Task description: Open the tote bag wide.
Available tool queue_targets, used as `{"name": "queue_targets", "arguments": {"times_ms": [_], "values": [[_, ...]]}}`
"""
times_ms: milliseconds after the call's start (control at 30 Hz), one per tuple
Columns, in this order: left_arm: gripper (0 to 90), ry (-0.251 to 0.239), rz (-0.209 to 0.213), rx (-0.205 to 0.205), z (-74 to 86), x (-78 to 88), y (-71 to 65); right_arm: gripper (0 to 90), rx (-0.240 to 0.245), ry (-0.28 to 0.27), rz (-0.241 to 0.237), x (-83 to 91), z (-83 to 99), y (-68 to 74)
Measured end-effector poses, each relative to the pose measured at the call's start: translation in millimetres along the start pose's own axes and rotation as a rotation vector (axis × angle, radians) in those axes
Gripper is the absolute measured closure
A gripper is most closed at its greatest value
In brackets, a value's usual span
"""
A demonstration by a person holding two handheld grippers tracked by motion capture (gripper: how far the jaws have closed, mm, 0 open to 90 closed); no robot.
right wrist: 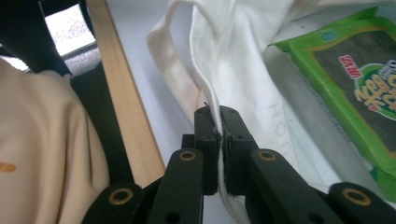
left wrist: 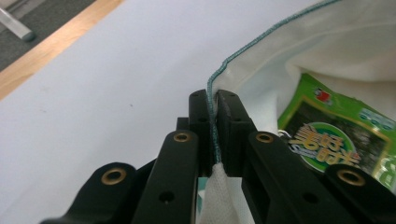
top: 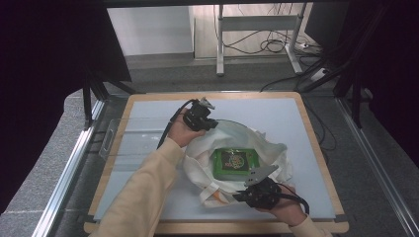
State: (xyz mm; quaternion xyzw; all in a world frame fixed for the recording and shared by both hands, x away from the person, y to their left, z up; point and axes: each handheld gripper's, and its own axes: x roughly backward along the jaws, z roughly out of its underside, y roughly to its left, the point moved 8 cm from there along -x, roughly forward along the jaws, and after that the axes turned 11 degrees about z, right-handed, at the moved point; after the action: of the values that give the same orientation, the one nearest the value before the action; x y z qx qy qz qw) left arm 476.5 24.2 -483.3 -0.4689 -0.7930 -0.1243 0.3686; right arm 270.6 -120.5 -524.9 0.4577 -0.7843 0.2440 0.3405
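A white cloth bag (top: 276, 155) lies spread open in the middle of the table, with a green snack packet (top: 235, 162) inside it. My left gripper (top: 213, 123) is at the bag's far left rim, shut on its green-stitched edge (left wrist: 214, 88). In the left gripper view the green packet (left wrist: 336, 135) lies just to the right of the jaws. My right gripper (top: 242, 196) is at the bag's near side, shut on a fold of the white cloth (right wrist: 219, 70). The right gripper view shows the packet (right wrist: 359, 88) at the right.
The table (top: 296, 118) has a pale blue-grey top and a wooden rim (top: 318, 143). A clear plastic tray (top: 123, 140) rests on its left part. A cream sleeve (top: 143, 187) reaches in from the bottom left. Beyond the far edge stand a metal frame and cables (top: 269, 44).
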Motion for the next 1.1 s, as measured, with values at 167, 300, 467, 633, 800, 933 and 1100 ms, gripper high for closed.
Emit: {"name": "queue_targets", "arguments": {"times_ms": [167,300,467,633,800,933,1100], "values": [[85.8,0.001,-0.025,0.005,-5.0,-2.5,9.9,85.3,0.033,0.025,-0.033,-2.8,4.9,7.6],[85.9,-0.002,-0.034,0.035,-8.6,-7.9,17.0,85.2,0.019,0.041,-0.066,-9.2,10.5,10.0],[85.8,0.006,-0.022,0.047,-7.1,-13.9,20.7,85.1,0.006,0.049,-0.078,-15.6,14.3,9.1],[85.3,-0.002,-0.002,0.04,-4.9,-11.3,18.7,84.7,0.006,0.047,-0.074,-16.1,14.2,9.0],[79.5,-0.028,0.004,0.002,-5.6,-0.5,8.8,83.1,-0.002,0.033,-0.062,-13.6,12.2,7.2],[66.1,-0.059,0.0,-0.028,-6.9,17.8,-2.8,78.4,-0.003,0.017,-0.053,-11.6,9.6,6.4],[47.0,-0.075,0.005,-0.063,-1.1,42.7,-22.0,62.4,0.0,-0.024,-0.028,-5.6,2.4,4.3]]}}
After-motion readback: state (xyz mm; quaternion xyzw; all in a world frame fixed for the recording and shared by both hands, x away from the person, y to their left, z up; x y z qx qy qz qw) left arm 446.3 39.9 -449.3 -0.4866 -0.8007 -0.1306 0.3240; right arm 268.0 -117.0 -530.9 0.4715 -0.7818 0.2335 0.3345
